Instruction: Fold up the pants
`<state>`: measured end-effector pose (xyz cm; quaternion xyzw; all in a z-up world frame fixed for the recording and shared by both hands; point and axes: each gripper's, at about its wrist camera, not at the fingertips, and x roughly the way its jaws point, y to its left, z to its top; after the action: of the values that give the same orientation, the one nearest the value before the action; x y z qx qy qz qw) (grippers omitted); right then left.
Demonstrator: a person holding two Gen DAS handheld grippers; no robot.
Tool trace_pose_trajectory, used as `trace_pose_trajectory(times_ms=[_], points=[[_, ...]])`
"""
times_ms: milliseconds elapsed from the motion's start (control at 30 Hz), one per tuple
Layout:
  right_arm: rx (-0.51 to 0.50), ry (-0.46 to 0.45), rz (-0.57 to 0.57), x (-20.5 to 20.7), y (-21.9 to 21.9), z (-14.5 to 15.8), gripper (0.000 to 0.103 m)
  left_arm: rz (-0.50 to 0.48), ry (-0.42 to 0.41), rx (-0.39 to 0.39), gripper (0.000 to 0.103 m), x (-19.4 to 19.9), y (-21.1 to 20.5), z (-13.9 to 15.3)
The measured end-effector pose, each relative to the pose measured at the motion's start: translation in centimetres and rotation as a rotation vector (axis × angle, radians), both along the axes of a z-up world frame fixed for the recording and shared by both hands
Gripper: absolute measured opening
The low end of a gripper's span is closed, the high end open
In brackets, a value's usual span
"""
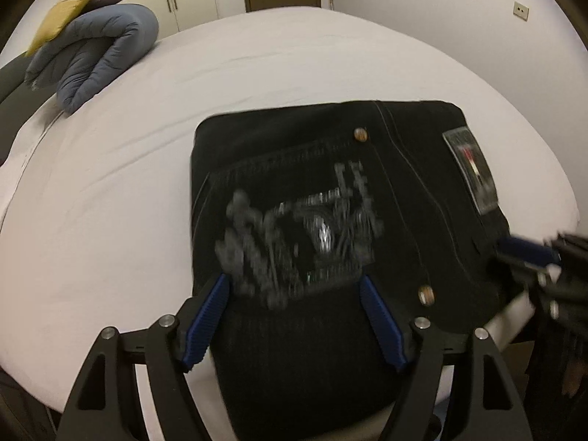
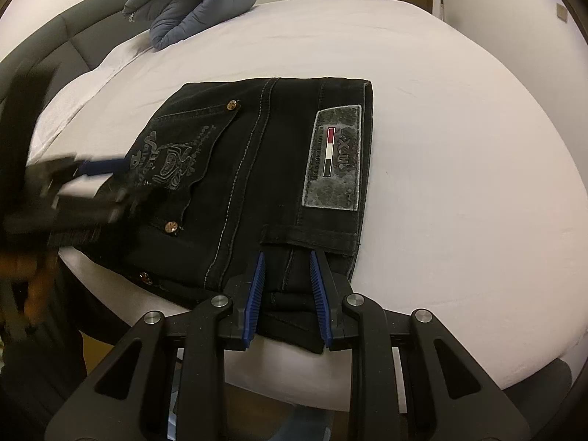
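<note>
The bed (image 2: 459, 147), under a plain white sheet, is the largest thing here; wide bare sheet lies beyond the pants and to their right, and its near edge curves just under both grippers. The pants (image 2: 257, 169), black denim, lie folded into a compact block at that near edge, back pocket with pale embroidery, copper rivets and a grey brand patch (image 2: 332, 158) facing up. A rolled blue-grey quilt (image 1: 99, 55) sits well apart at the far left by a dark headboard, a yellow cushion (image 1: 70, 7) on it. The left gripper (image 1: 294, 286) hangs over the pocket, jaws wide apart, pinching nothing. The right gripper (image 2: 286, 261) has its jaws narrowed around the stacked waistband layers beside the belt loop, seemingly gripping them.
</note>
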<state>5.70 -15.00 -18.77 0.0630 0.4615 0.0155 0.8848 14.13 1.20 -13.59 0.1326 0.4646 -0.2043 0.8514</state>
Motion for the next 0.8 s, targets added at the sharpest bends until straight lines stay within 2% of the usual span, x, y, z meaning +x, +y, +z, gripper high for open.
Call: trace_pose_trajectory(times_ms=[133,233,300,367,433,567,633,733,767,800], points=[[0.012,-0.004,-0.003,-0.2,-0.5,0.2,0.026,0.001,-0.018,-0.006,0.079,-2.2,1.2,0.3],[0.037,-0.006,-0.007,-0.7,-0.9,0.7,0.026,0.021,0.020,-0.051,0.079,-2.9,2.9,0.4],[0.103,-0.013,-0.029,-1.4,-1.7,1.3,0.026,0.047,0.022,-0.079,0.082,-2.8,4.5,1.1],[0.231,-0.037,-0.078,-2.0,-3.9,2.4,0.026,0.080,0.010,-0.089,0.087,-2.1,5.6,1.9],[0.319,-0.052,-0.123,-1.8,-6.2,2.7,0.026,0.111,0.025,-0.122,0.092,-0.5,6.5,2.2],[0.400,-0.010,-0.165,0.4,-9.4,1.9,0.026,0.129,0.087,-0.159,0.093,2.9,6.9,1.9],[0.471,0.015,-0.165,1.7,-10.5,1.0,0.026,0.136,0.158,-0.216,0.093,4.9,7.2,1.1],[0.521,0.050,-0.169,3.3,-11.4,-0.5,0.038,0.146,0.216,-0.247,0.093,6.8,7.1,0.2],[0.536,0.060,-0.175,3.8,-11.7,-1.0,0.052,0.148,0.230,-0.244,0.093,7.4,6.8,0.0],[0.550,0.068,-0.182,4.1,-11.8,-1.5,0.055,0.139,0.241,-0.249,0.093,7.9,6.5,-0.2]])
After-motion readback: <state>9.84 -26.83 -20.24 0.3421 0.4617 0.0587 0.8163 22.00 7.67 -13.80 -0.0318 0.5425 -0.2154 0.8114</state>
